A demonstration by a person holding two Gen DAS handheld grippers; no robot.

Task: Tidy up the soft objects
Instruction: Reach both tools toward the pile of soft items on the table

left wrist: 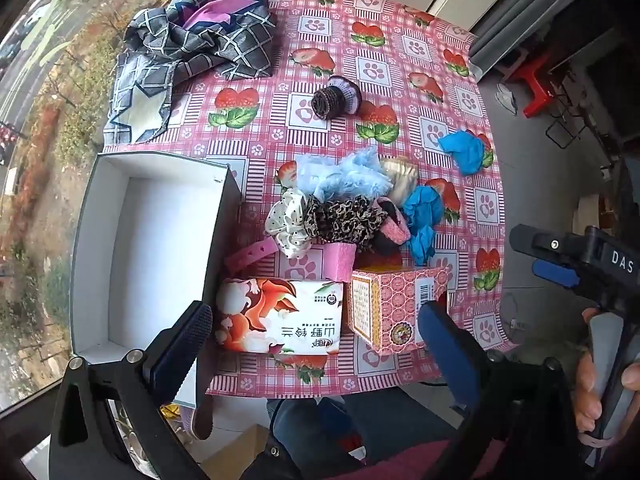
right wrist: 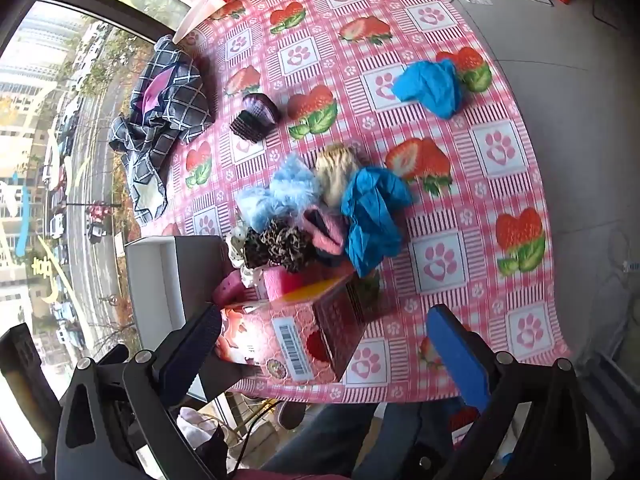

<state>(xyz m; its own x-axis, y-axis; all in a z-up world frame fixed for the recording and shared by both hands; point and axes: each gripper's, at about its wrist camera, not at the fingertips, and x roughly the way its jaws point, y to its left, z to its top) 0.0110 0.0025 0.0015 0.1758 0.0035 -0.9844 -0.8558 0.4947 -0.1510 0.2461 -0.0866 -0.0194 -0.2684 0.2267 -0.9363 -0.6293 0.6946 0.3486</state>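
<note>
A heap of soft things lies mid-table: a fluffy light-blue piece (left wrist: 344,174) (right wrist: 288,190), a leopard scrunchie (left wrist: 344,218) (right wrist: 280,244), a white dotted scrunchie (left wrist: 286,226), blue crumpled cloths (left wrist: 422,216) (right wrist: 370,216), a pink sponge (left wrist: 340,262) (right wrist: 286,282). Another blue cloth (left wrist: 466,150) (right wrist: 430,86) lies apart. An open white box (left wrist: 148,248) (right wrist: 160,280) stands left. My left gripper (left wrist: 312,332) is open and empty above the tissue pack (left wrist: 280,316). My right gripper (right wrist: 324,340) is open and empty above the pink carton (right wrist: 304,336).
A checked dark cloth (left wrist: 200,44) (right wrist: 168,120) lies at the far left by the window. A dark knitted roll (left wrist: 336,98) (right wrist: 256,118) sits mid-table. The pink carton (left wrist: 392,308) stands at the near edge. The strawberry tablecloth (left wrist: 400,60) covers the table. My right gripper's body (left wrist: 580,264) shows at the right.
</note>
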